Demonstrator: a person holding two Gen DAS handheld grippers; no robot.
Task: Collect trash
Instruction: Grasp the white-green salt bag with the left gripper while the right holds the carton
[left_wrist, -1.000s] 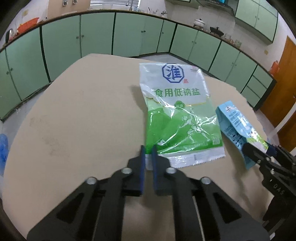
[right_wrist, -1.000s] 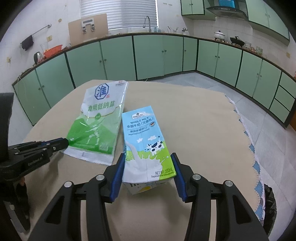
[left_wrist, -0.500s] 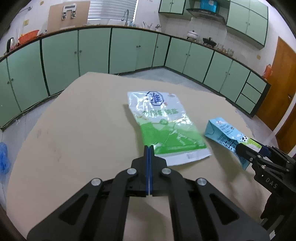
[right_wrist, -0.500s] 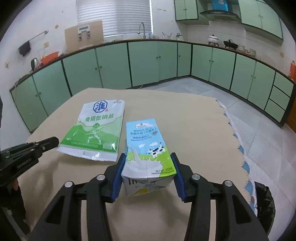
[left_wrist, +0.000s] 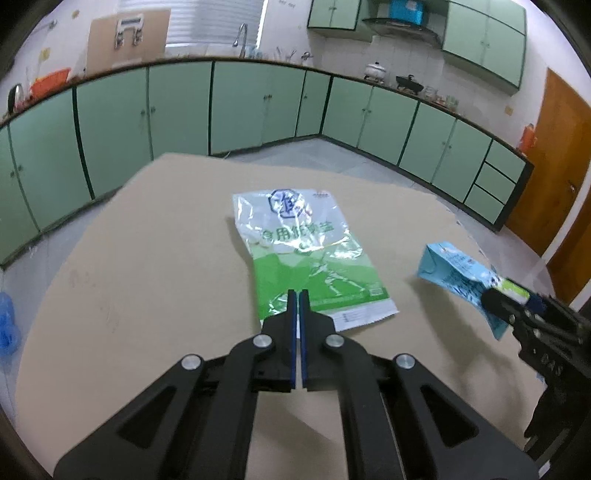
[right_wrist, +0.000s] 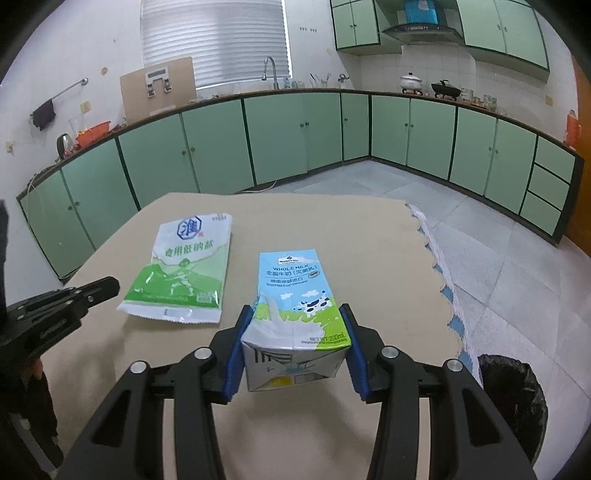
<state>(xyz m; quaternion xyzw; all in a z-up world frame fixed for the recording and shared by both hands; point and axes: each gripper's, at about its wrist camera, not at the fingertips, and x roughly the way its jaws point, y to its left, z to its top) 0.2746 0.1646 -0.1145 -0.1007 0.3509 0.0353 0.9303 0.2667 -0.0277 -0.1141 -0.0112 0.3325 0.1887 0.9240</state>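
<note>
Blue pads of your right claw (right_wrist: 293, 334) grip the milk carton (right_wrist: 295, 306) above the surface (right_wrist: 332, 229); keep it level toward the bin bag (right_wrist: 513, 398). Left claw (left_wrist: 297, 295) is closed, empty, over the salt bag (left_wrist: 310, 258).

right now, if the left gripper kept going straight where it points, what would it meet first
Probably the green and white salt bag lying on the table: the shut left gripper points down at its near end. Depth is unclear.

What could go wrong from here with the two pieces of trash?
1. The left gripper is shut, yet in the right wrist view the salt bag lies flat, apart from it: it may get left behind.
2. The right gripper pinches the milk carton only at one end; it could tilt or slip.
</note>
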